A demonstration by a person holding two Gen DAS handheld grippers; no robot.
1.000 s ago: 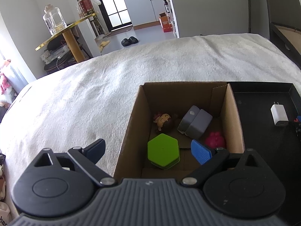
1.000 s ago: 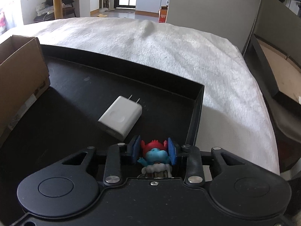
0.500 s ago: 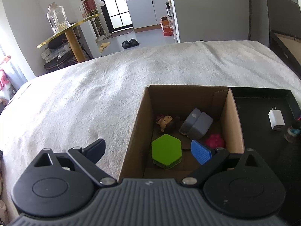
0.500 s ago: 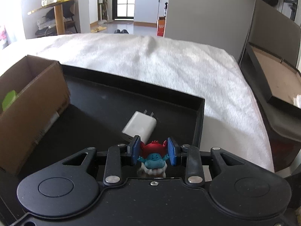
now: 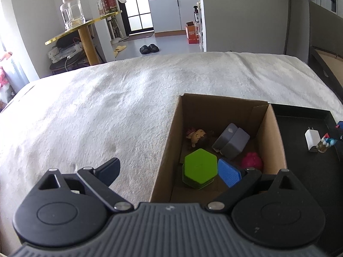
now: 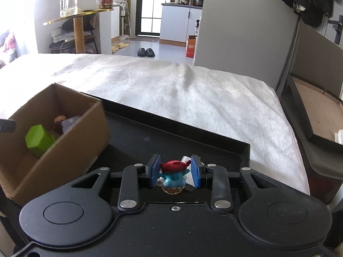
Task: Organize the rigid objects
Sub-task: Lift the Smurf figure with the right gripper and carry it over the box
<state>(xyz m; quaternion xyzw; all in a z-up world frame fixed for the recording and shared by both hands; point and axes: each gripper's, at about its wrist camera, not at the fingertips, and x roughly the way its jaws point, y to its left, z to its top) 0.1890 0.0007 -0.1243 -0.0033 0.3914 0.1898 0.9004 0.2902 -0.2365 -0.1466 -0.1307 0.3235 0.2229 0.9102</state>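
While right tongs (image 6: 175,172) clamp the figurine (image 6: 173,174), cardboard box (image 6: 70,150) stands left.

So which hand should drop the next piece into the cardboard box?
Right. Its gripper already clamps the blue figurine beside the cardboard box; the left gripper hangs open and empty.

I see a matt brown corrugated-cardboard box (image 5: 216,115), a fuzzy white cloth bedcover (image 5: 107,111), and a smooth black tray (image 6: 171,137), probably plastic.
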